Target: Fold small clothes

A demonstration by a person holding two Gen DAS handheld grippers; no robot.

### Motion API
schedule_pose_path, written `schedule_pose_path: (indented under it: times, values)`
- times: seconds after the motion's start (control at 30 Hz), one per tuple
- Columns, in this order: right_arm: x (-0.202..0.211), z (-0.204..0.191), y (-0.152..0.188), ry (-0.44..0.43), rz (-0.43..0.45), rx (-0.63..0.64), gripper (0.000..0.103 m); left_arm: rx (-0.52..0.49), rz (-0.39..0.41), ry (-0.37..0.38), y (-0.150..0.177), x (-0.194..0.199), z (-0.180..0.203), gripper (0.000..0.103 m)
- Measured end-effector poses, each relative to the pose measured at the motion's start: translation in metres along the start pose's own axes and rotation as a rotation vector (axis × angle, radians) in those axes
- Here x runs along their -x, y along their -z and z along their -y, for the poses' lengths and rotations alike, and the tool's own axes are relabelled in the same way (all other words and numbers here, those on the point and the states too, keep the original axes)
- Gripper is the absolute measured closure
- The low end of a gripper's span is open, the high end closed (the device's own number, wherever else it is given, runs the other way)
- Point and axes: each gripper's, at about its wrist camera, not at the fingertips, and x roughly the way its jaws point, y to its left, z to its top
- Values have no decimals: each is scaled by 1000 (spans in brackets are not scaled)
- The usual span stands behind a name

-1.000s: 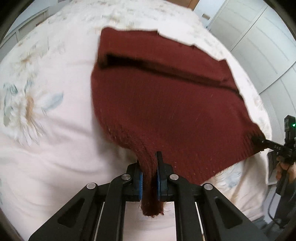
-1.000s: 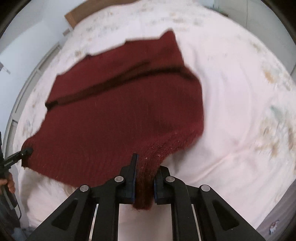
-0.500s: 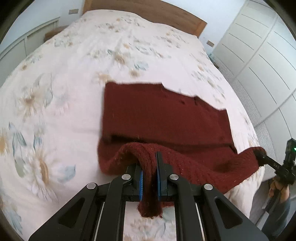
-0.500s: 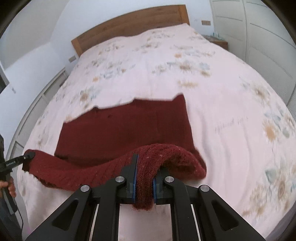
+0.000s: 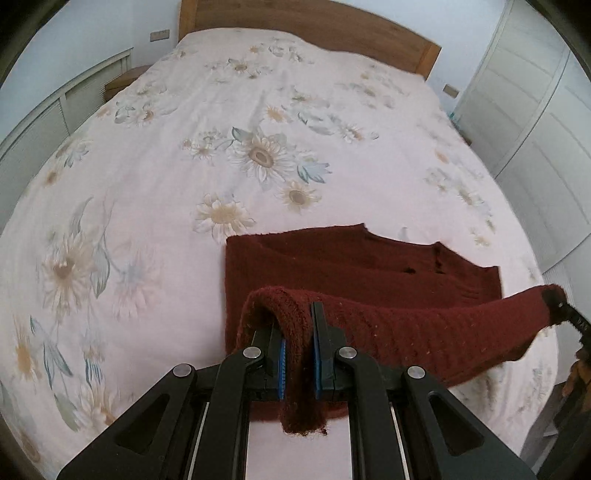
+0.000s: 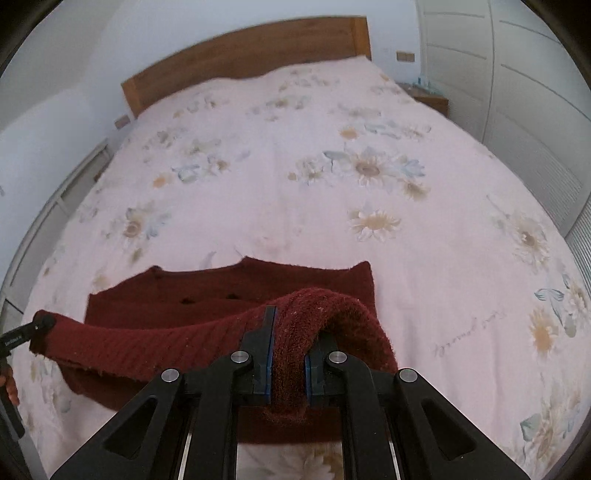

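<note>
Sweater, dark red and knitted, lies near the foot end of a bed covered in a pale pink spread printed with daisies. Its far part rests flat on the spread, well short of the wooden headboard, with a notched neckline along its far edge. The near edge is lifted off the bed and stretched in a sagging band between two black tongs. The left gripper is clamped tight on one corner of that edge, blue pads pressing the knit, a short tuft hanging out below. The right gripper is pinched shut the same way on the opposite corner. In the left view, the right tongs' tip shows at the band's far end, beside what may be a hand at the picture's edge, too blurred to be sure. White cupboard doors stand beside the bed.
</note>
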Motion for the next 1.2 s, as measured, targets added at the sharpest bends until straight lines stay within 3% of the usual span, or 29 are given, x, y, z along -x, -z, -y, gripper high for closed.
schedule_pose_path:
  times: [0.37,0.47,0.5,0.53,0.6,0.63,0.67,0.8,0.87,0.93,1.0,1.2]
  values:
    - [-70,-3,-4,70,-137,22,89,-73,-75,-186,-6,-86,5,91]
    - [-72,-8,-1,110,-132,63,77,-79,-93,-206,-5,-97,9,89]
    - [-71,-9,0,110,-126,69,68,-71,-101,-201,-4,-99,9,88]
    - [-69,-9,1,113,-120,69,52,-65,-101,-203,-5,-99,10,84]
    - [-64,-10,2,119,-100,68,32,-66,-93,-195,-5,-95,14,71]
    - [-60,-11,1,118,-90,73,27,-64,-88,-181,-5,-92,16,57]
    - [-57,-13,2,109,-83,82,26,-62,-82,-179,-6,-89,19,43]
    - [-45,-28,3,94,-65,122,19,-61,-38,-156,-11,-74,27,31]
    - [-38,-39,6,74,-47,148,15,-72,-22,-131,-13,-66,35,8]
    - [-33,-53,11,57,-32,180,0,-103,1,-132,-12,-59,45,7]
    - [-32,-69,20,50,-23,225,0,-130,36,-118,-8,-53,55,1]
    - [-57,-94,59,46,-71,280,0,-180,53,-71,15,-60,81,1]
